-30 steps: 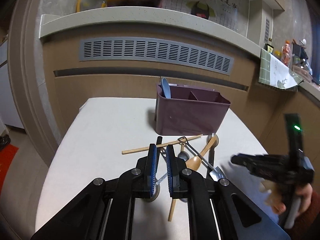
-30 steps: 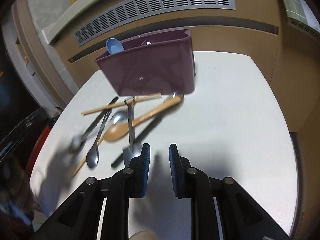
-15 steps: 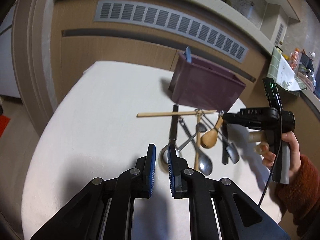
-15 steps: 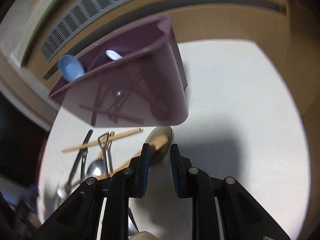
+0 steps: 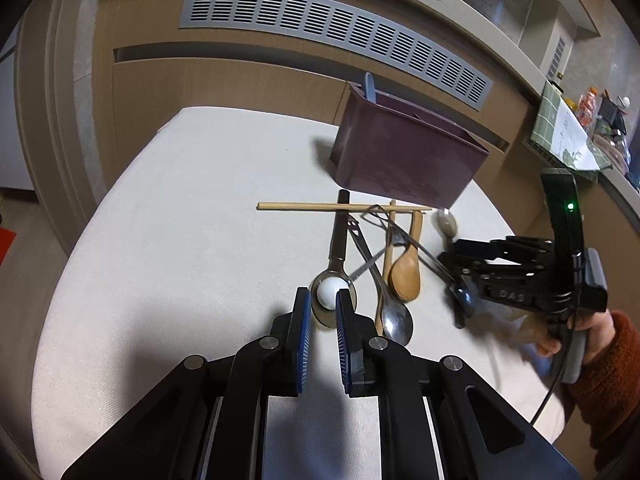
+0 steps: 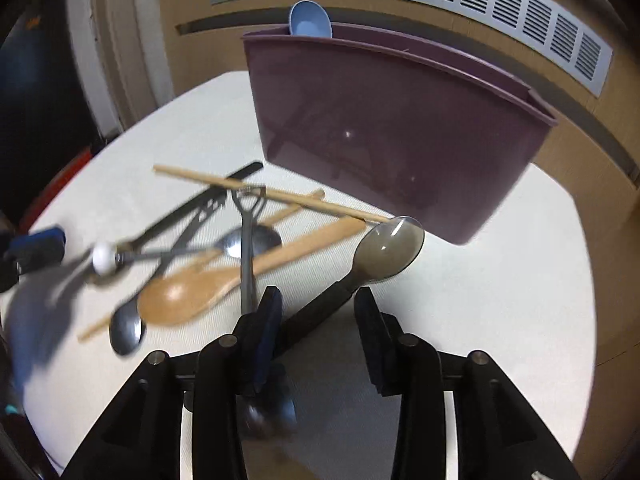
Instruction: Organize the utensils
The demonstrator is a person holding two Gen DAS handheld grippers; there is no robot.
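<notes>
Both grippers hold nothing: right gripper (image 6: pixel 316 312) just widened (astride black-handled spoon (image 6: pixel 384 248)), left gripper (image 5: pixel 322 312) narrowly open.

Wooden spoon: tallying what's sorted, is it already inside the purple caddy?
No, the wooden spoon lies on the table before the purple caddy.

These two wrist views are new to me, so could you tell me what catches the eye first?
A jumble of utensils lies crossed on the white table: a wooden spoon, metal spoons and a chopstick. Just behind the heap stands a purple caddy with a blue spoon poking out at its left end. The right gripper, jaws apart, straddles the dark handle of a grey spoon at the heap's right edge.
</notes>
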